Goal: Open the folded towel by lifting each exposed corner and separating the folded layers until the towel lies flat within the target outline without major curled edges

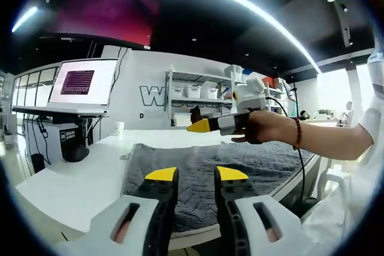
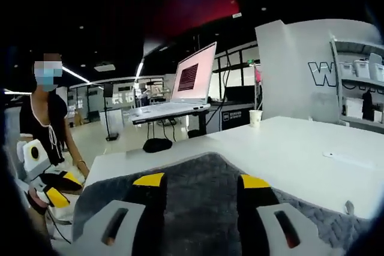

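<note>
Laptop [image 2: 191, 82] (screen lit), paper cup [image 2: 255, 117], shelving [image 1: 201, 95]

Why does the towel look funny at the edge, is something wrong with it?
Nothing looks broken or spilled. The grey towel lies spread on the white table, but its near edge reaches the table's front edge, and a small corner bit sticks up. Both grippers, left and right, are open and hold nothing.

White wall [image 1: 150, 73] carries large letters "WO".
</note>
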`<state>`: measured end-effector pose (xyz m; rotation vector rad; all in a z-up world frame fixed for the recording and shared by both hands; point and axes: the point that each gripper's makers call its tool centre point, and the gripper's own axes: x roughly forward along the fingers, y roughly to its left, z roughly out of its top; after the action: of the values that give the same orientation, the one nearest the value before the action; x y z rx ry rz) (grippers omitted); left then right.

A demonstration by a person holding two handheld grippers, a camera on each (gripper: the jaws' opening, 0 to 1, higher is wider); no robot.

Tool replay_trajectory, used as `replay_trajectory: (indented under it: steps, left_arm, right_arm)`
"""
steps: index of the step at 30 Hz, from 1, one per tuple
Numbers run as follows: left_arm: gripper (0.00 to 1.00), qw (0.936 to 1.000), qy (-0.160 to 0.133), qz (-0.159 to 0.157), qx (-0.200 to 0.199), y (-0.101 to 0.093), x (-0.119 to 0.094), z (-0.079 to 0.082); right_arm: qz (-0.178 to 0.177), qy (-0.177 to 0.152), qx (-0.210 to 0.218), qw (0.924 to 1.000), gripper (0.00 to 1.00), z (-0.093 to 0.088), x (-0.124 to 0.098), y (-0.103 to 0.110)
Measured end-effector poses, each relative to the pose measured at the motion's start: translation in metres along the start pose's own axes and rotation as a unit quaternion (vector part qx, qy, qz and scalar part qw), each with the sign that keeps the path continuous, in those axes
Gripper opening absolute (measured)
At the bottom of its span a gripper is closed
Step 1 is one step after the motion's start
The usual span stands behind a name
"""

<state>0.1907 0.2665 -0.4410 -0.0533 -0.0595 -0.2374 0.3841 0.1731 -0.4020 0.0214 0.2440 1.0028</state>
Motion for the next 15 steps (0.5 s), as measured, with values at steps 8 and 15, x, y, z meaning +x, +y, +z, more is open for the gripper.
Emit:
replay_trajectory:
  steps: [8,15]
  left_arm:
    - [0.35,0.9987,0.000,-0.051,0.004,-0.029,0.011,0.008]
    - [0.40,0.9955,-0.005,-0.093,0.017,-0.056,0.023,0.013]
  right_arm:
    - [-0.020,-0.022,-0.024,0.9993,0.48,0.002,-0.031,0.003]
    - [-0.031,-0.019,-0.054,0.9979,0.50,-0.008,-0.050,0.004]
